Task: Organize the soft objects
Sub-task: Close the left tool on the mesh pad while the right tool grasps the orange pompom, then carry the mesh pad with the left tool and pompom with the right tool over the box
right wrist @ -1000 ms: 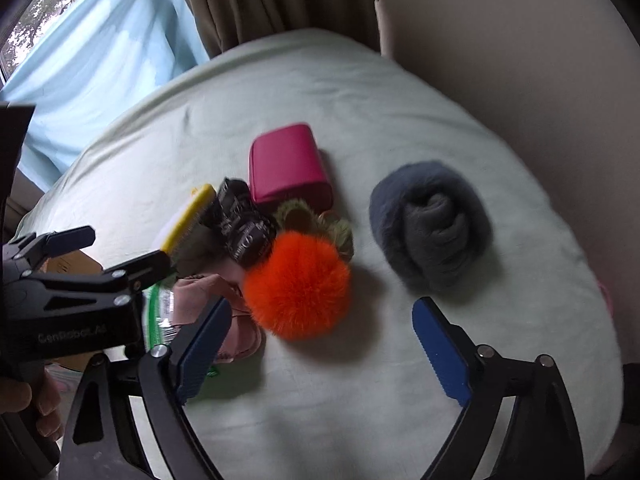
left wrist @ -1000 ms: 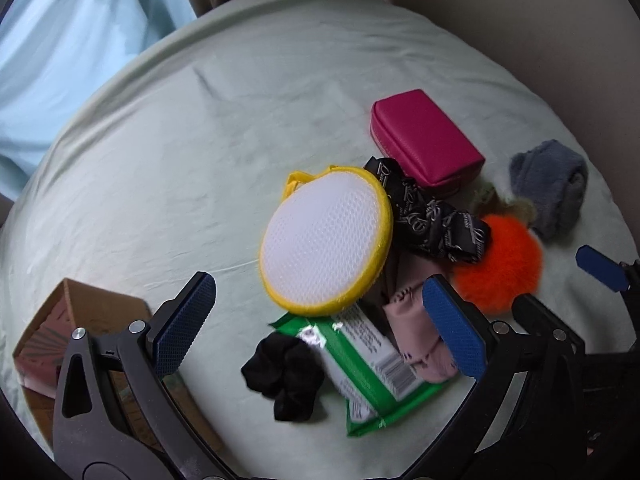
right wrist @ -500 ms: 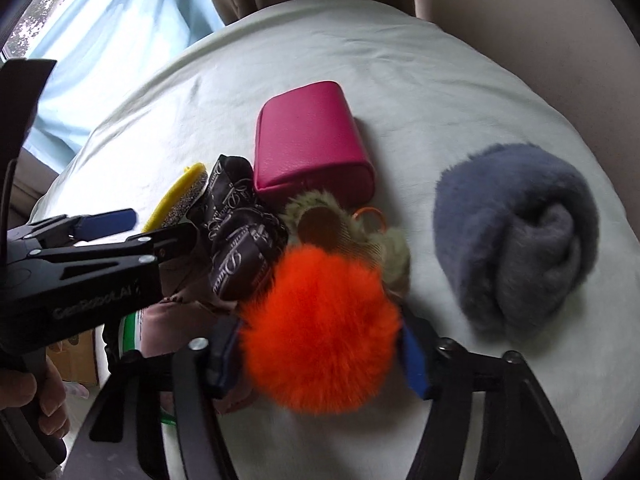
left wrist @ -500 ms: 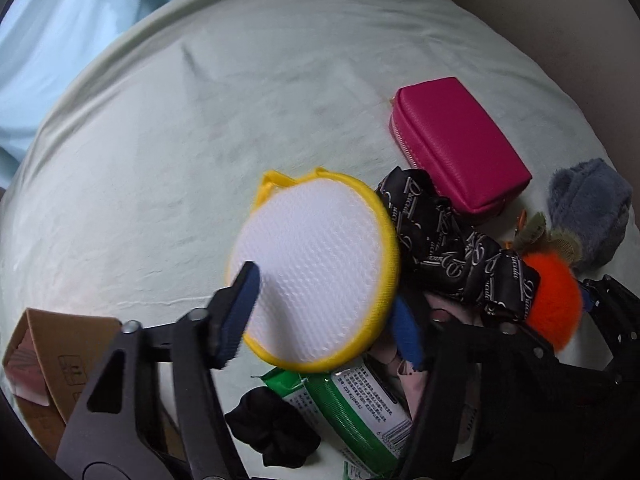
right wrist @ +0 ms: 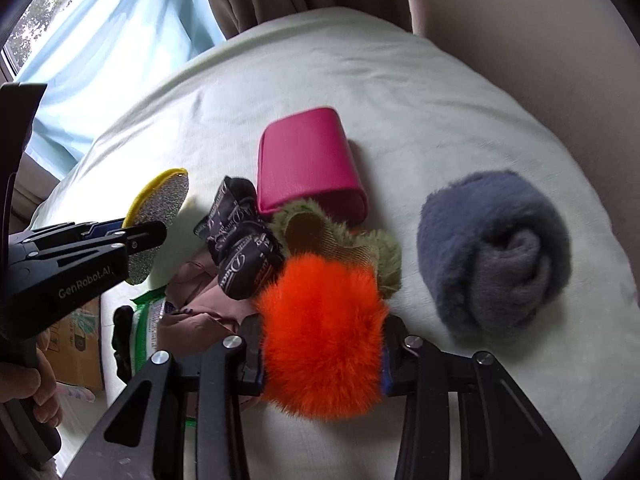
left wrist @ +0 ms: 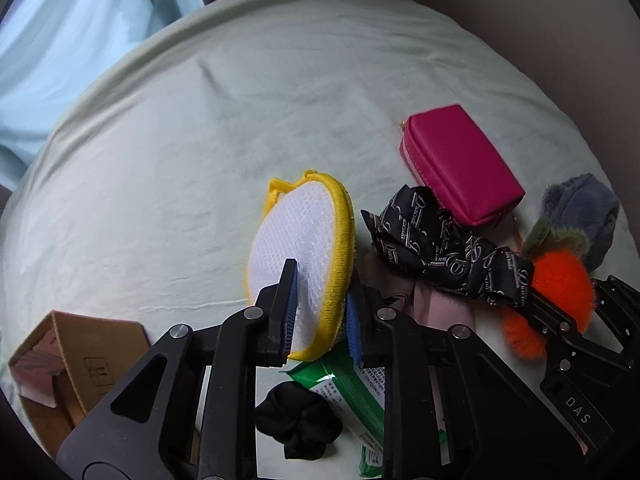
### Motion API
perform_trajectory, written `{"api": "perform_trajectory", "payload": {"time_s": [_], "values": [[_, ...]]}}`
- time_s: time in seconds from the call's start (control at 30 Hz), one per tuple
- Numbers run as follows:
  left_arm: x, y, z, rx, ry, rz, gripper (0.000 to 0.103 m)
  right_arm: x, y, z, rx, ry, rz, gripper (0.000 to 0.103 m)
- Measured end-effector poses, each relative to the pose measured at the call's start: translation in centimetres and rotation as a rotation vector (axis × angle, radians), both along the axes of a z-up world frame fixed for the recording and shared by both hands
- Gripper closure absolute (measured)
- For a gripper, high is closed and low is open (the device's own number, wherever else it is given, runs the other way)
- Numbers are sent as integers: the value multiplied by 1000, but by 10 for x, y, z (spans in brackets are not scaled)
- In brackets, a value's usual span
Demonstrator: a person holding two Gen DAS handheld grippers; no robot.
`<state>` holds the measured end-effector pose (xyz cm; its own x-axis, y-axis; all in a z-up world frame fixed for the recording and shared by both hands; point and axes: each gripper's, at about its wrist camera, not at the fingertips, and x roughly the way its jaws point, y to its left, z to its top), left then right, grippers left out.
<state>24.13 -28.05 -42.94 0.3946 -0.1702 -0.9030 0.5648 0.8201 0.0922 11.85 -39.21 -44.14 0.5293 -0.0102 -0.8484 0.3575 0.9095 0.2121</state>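
Yellow-rimmed pad (left wrist: 304,248) in L gripper (left wrist: 320,316); orange pompom (right wrist: 320,336) in R gripper (right wrist: 322,364) (both clamped)

Pouch (right wrist: 310,164) lies behind pompom (right wrist: 320,336); rolled sock (right wrist: 494,248) to their right.

"genrobot.ai" on left tool (right wrist: 132,236); "das" on right tool (left wrist: 536,312).

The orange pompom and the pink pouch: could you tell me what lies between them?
In the right wrist view, an olive-green furry piece lies between the orange pompom and the pink pouch, touching both.
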Motion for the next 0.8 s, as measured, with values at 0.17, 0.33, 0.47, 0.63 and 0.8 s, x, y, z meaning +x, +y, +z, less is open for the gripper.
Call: {"api": "perform_trajectory", "payload": {"time_s": [0.17,0.33,0.47,0.63,0.8], "values": [[-6,9,25,-32,-31,9,87,-10,0,22,-21,-31,-17,67],[-15,19,56,-66,-67,17,87,-18,5,48,-49,-68,-21,67],[-23,31,92,-102,-99,32,87,-24,11,76,-68,-96,-19,67],[-39,58,156,-158,-164,77,87,-28,23,125,-106,-137,8,67],[-57,95,220,-198,-236,143,87,-29,41,180,-132,-183,54,67]]}}
